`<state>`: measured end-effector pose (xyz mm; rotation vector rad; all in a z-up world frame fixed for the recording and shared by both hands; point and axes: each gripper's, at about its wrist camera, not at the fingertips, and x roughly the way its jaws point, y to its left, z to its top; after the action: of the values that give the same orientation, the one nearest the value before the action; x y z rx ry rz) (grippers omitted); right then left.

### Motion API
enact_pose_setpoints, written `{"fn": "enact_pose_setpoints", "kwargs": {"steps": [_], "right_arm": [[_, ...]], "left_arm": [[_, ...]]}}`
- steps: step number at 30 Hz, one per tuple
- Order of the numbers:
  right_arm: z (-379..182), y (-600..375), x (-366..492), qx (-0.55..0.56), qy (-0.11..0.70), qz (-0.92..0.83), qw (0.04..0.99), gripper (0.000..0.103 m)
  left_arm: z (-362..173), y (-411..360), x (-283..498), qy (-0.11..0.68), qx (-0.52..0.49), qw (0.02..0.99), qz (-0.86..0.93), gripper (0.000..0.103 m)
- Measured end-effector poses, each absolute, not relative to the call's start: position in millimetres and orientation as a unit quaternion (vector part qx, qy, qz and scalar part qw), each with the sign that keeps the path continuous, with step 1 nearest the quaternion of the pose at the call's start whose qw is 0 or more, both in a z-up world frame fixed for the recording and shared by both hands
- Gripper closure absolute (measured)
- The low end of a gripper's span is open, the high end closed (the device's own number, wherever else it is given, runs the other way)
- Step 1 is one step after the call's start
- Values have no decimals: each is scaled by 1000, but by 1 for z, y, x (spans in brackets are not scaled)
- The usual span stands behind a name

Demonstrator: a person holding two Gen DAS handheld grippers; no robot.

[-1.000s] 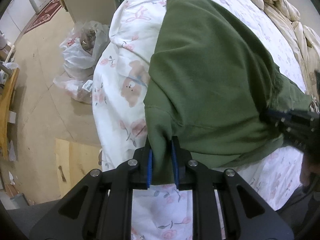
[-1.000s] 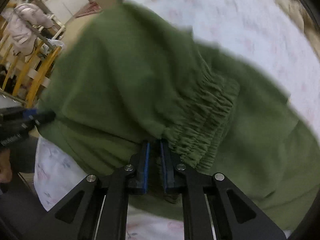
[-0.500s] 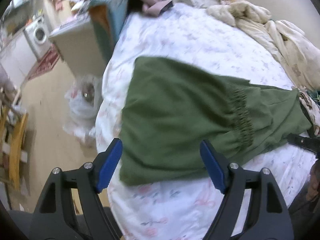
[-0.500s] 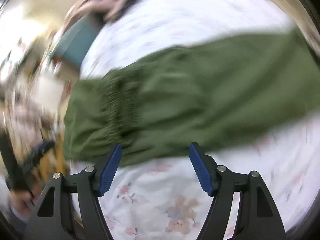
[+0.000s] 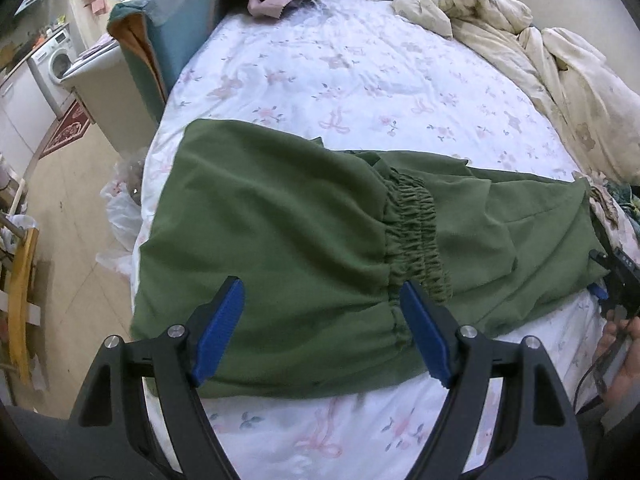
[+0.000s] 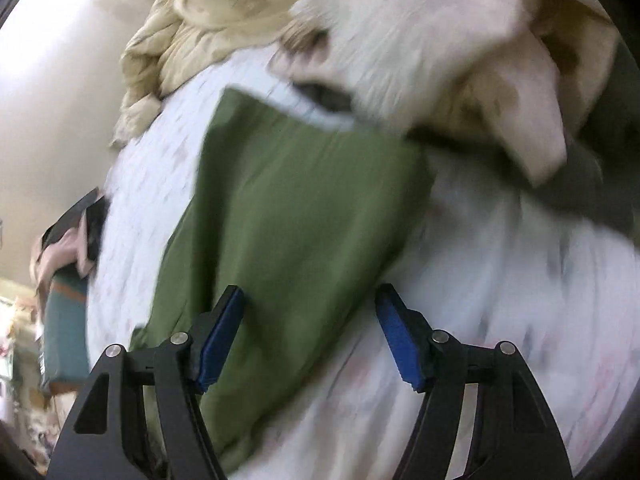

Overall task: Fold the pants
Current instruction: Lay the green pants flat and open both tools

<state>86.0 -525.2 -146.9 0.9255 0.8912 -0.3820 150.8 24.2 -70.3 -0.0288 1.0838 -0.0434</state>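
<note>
Left wrist view gives me the sharp picture: the green pants point(image 5: 300, 240) lie folded across the near part of the flowered bed point(image 5: 360, 68), long axis running from lower left to the right edge of the frame, with the gathered elastic waistband point(image 5: 416, 236) sitting mid-length on top. My left tool point(image 5: 322, 336) hangs above the near edge, its blue pads spread wide with nothing pinched; its jaws have just been opening. At the far right edge I catch my right tool point(image 5: 612, 280) by the pants' end. A cream duvet point(image 5: 540, 48) is heaped at upper right.

Right wrist view is smeared. It shows only a plain green end, running from lower left up to centre. My right tool point(image 6: 310, 332) is spread too, just opened, empty.
</note>
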Motion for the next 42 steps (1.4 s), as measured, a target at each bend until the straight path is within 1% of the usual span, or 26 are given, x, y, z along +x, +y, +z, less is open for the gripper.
{"fn": "enact_pose_setpoints", "kwargs": {"steps": [3,4,7,8,10,14,16,18,20,23,25,27,28,30,31,32,33,34,35,37,39,40,41,42], "right_arm": [[-156,-533,97,438,386,-185,791,34],[-156,-535,99,435,378,-188,795,39],[-156,-540,107,446,354,-178,802,87],[-151,-537,110,438,349,-171,811,93],[-138,-533,113,423,325,-155,831,96],[-90,-504,124,352,285,-95,886,96],[-64,-478,132,293,277,-43,914,96],[-39,-434,142,210,280,14,937,96],[-28,-383,148,141,291,78,943,96],[-35,-311,147,46,311,143,938,96],[-55,-269,149,0,343,191,920,96],[-88,-232,143,-59,382,233,892,96],[-110,-214,138,-107,413,244,871,91],[-139,-196,131,-166,460,242,838,85],[-143,-195,128,-165,469,248,832,76],[-140,-197,126,-153,470,260,829,60],[-135,-200,125,-142,470,272,828,49],[-127,-202,122,-135,469,278,828,33],[-115,-205,119,-125,465,286,828,31],[-96,-210,113,-102,458,312,826,32],[-74,-221,115,-56,437,341,831,34],[-69,-228,121,-37,432,331,838,40],[-69,-236,131,-16,438,306,845,52],[-74,-242,142,8,452,286,845,60]], "left_arm": [[-76,21,156,518,-6,855,-16,26],[-78,22,158,518,-5,855,-11,26],[-81,31,164,515,-7,857,8,26],[-82,35,166,515,-10,857,12,26],[-83,45,169,517,-20,855,24,26],[-81,62,171,517,-50,854,40,26],[-79,69,170,512,-57,856,46,26],[-77,75,168,506,-56,859,52,26],[-77,80,166,505,-58,859,56,26],[-79,87,161,508,-65,857,57,26],[-77,93,157,506,-65,858,61,26],[-75,98,154,503,-70,859,63,26],[-74,102,152,502,-76,859,64,26],[-74,107,150,501,-83,859,66,26],[-74,108,150,503,-89,857,65,26],[-74,109,150,504,-94,856,63,26],[-73,111,150,505,-101,855,62,26],[-72,110,149,505,-105,855,59,26],[-71,111,149,504,-107,855,57,26],[-68,108,149,501,-108,857,49,26],[-66,104,150,499,-106,859,43,26],[-65,102,149,498,-104,860,39,26],[-64,101,149,497,-102,861,37,26],[-64,99,148,496,-100,862,37,26]]}}
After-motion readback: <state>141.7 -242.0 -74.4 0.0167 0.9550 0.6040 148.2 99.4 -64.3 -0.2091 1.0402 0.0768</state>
